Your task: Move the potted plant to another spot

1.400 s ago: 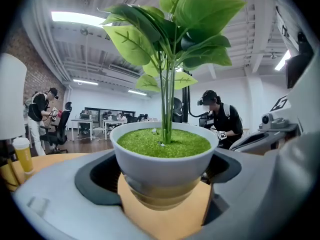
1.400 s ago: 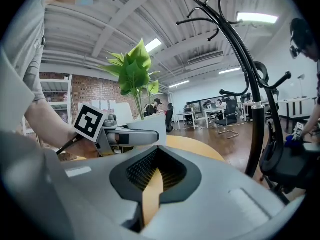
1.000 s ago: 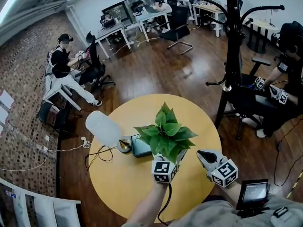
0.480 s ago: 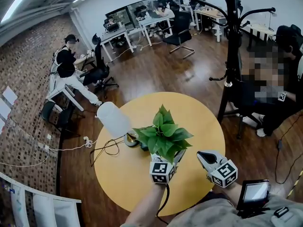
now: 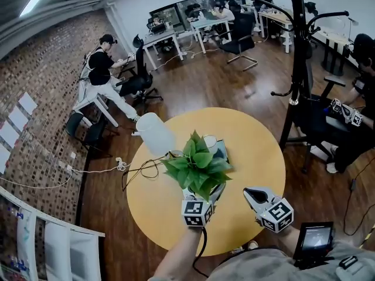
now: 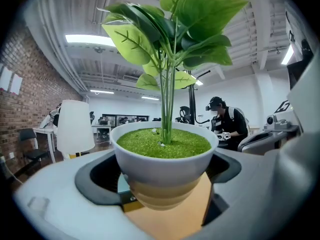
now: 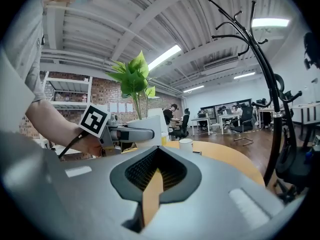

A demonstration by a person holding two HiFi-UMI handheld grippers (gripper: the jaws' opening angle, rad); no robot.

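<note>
The potted plant [image 5: 196, 164], green leaves in a white pot [image 6: 164, 159], is clamped between the jaws of my left gripper [image 5: 202, 193], over the near middle of the round yellow table [image 5: 258, 133]. In the left gripper view the pot fills the gap of the left gripper [image 6: 165, 189], and bare tabletop shows under its base. My right gripper [image 5: 251, 193] hovers to the plant's right, over the table's near edge, shut and holding nothing. In its own view the right gripper [image 7: 152, 184] points along the table, with the plant [image 7: 134, 79] at its left.
A white lamp [image 5: 155, 133] with a trailing cable [image 5: 140, 171] stands left of the plant. A white cup [image 5: 210, 143] and a dark flat device [image 5: 221, 152] sit behind it. A black coat stand [image 5: 299, 69] rises right of the table. People sit at the desks [image 5: 161, 38] and at far right.
My left gripper has carried the plant leftward over the table, from right of the dark device to in front of it, nearer the lamp. The right gripper stays shut beside it.
</note>
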